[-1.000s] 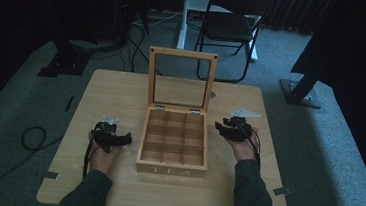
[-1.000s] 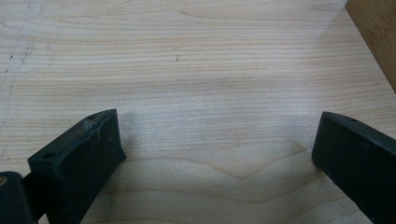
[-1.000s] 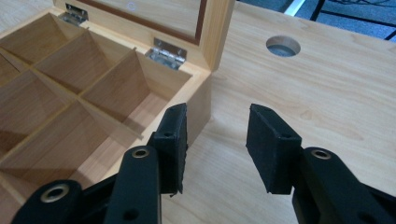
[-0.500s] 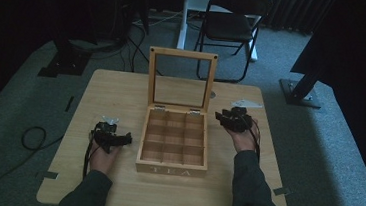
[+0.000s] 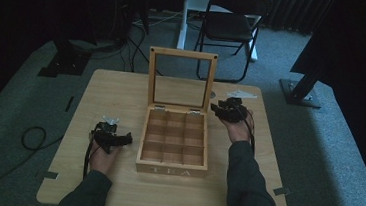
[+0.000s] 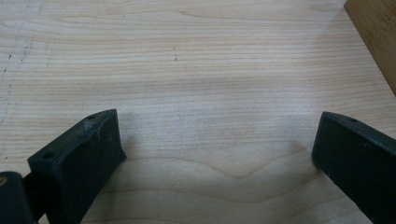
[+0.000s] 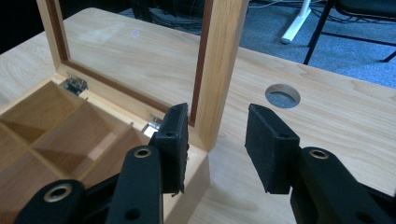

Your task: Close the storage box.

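While my right tongs (image 7: 217,140) straddle the lid (image 7: 219,70) unclenched, left tongs (image 6: 215,154) released, a nudge could slam it.

The word "TEA" stands on the front wall of the wooden box (image 5: 170,171), lower centre of the high view.

The tea box (image 5: 173,143) sits mid-table (image 5: 96,90), its lid (image 5: 181,80) upright behind. My left gripper (image 5: 117,138) lies left of it, my right gripper (image 5: 219,107) beside the lid's right edge.
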Tool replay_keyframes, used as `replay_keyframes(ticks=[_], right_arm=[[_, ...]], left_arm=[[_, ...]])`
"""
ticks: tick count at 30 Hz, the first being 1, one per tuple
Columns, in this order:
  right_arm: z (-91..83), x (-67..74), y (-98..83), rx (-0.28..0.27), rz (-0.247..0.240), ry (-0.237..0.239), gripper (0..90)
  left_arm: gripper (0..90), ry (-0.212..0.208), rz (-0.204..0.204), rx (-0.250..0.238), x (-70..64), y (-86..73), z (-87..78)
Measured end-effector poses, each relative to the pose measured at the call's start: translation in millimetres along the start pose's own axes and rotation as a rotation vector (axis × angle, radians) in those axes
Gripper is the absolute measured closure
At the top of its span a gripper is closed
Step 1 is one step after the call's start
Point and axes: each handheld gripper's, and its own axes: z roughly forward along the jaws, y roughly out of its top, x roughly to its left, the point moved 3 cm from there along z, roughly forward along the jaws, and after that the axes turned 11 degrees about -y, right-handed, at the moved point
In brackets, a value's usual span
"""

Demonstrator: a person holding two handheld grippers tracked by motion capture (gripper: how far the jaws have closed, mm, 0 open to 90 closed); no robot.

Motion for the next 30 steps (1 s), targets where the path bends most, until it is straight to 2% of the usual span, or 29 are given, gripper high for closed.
replay_keyframes(ticks=[9,17,27,30], right_arm=[[16.1,-1.3,10.3,0.012,0.019,0.005,57.1],[27.4,0.0,24.2,0.014,0.033,0.002,51.9],[40.2,8.7,40.2,0.014,0.004,0.014,51.7],[43.0,8.7,42.8,0.024,-0.003,0.008,54.6]], left_arm=[[1.6,0.0,0.0,0.0,0.0,0.0,0.0],[1.7,0.0,0.0,0.0,0.0,0.0,0.0],[1.7,0.0,0.0,0.0,0.0,0.0,0.0],[1.6,0.0,0.0,0.0,0.0,0.0,0.0]])
